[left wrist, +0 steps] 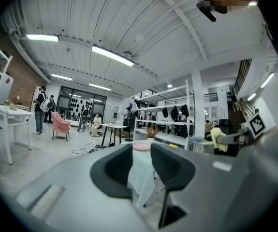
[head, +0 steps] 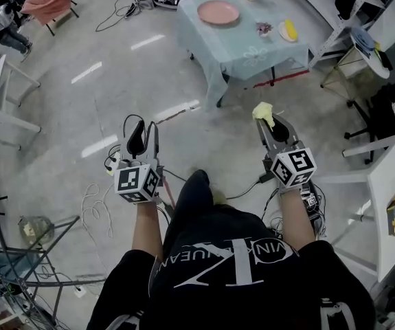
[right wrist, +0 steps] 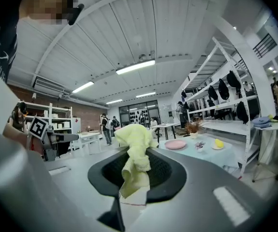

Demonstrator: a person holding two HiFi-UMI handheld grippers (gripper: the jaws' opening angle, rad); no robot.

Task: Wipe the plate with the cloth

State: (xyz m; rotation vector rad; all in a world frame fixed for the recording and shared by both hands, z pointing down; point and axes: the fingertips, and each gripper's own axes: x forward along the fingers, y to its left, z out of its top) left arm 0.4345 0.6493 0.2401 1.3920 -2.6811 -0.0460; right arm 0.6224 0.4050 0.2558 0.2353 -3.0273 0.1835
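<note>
Right gripper [head: 271, 124]: fingers clamped on the yellow cloth [head: 263, 113], which is bunched above the tips with a tail hanging below.

Left gripper [head: 142, 124]: fingers apart, nothing between them.

I hold both over bare floor [head: 80, 108], level with each other.

Pink plate [head: 218, 12]: on the counter [head: 252, 57] under a pale blue tablecloth, well ahead of me and well apart from both grippers.

Writing: white print on my black shirt [head: 231, 253], a large crossed-letter mark; of the arc of small letters I can read only "VIN". The cubes carry square markers, no text.
</note>
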